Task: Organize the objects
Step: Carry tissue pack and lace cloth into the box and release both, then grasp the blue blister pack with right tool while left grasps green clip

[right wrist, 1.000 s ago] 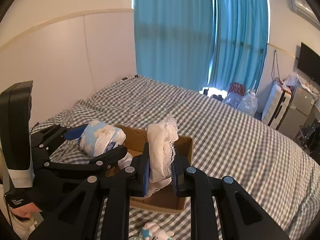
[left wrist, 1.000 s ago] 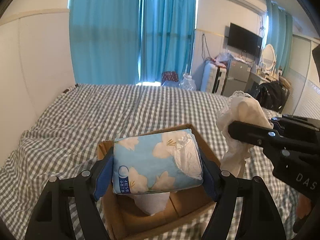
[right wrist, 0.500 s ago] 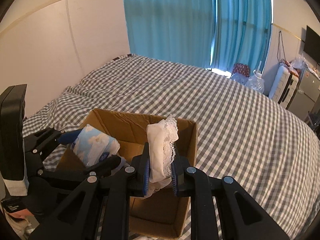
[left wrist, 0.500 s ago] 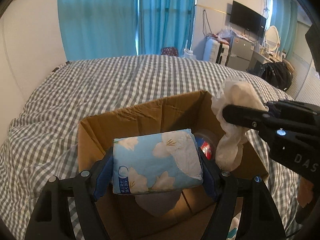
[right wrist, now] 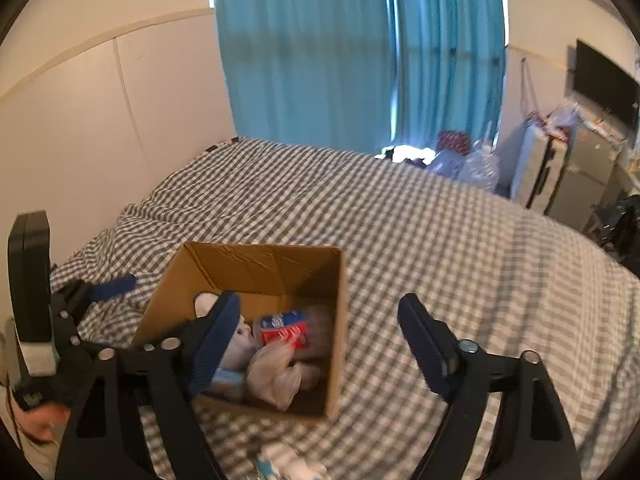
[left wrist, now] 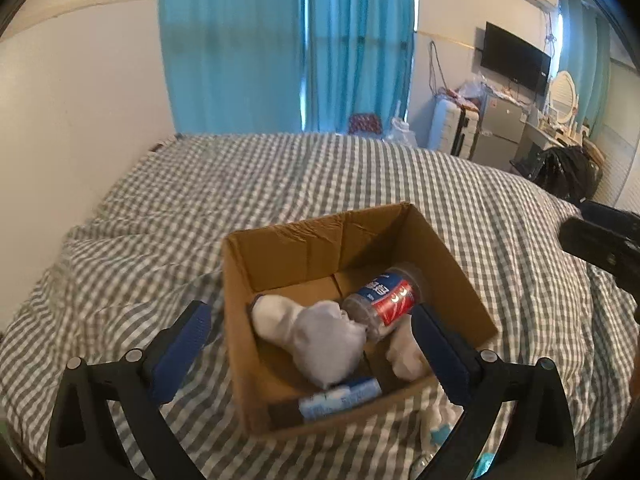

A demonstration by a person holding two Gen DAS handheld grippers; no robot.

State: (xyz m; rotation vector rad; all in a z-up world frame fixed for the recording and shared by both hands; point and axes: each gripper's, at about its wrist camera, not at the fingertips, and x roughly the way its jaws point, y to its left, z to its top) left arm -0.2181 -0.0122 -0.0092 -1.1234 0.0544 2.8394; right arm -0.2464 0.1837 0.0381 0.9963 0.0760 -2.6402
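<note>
An open cardboard box (left wrist: pixel 288 240) sits on the checked bed; it also shows in the right wrist view (right wrist: pixel 336 320). Inside lie a plastic bottle with a red and blue label (left wrist: pixel 386 296), white and grey cloth items (left wrist: pixel 324 336), a white lace cloth (left wrist: pixel 406 354) and the blue tissue pack (left wrist: pixel 340 398) at the near wall. My left gripper (left wrist: pixel 310 340) is open and empty above the box's near side. My right gripper (right wrist: pixel 320 336) is open and empty over the box's right edge. The bottle shows in the right view (right wrist: pixel 286 330).
The grey checked bedspread (left wrist: pixel 320 176) surrounds the box. Small white and blue items (left wrist: pixel 440 420) lie on the bed by the box's near right corner; they also show in the right view (right wrist: pixel 288 460). A wall lies left, blue curtains (left wrist: pixel 288 40) behind, furniture far right.
Both grippers opened. The tissue pack and the white lace cloth dropped into the box. Both grippers pulled back and up from the box.
</note>
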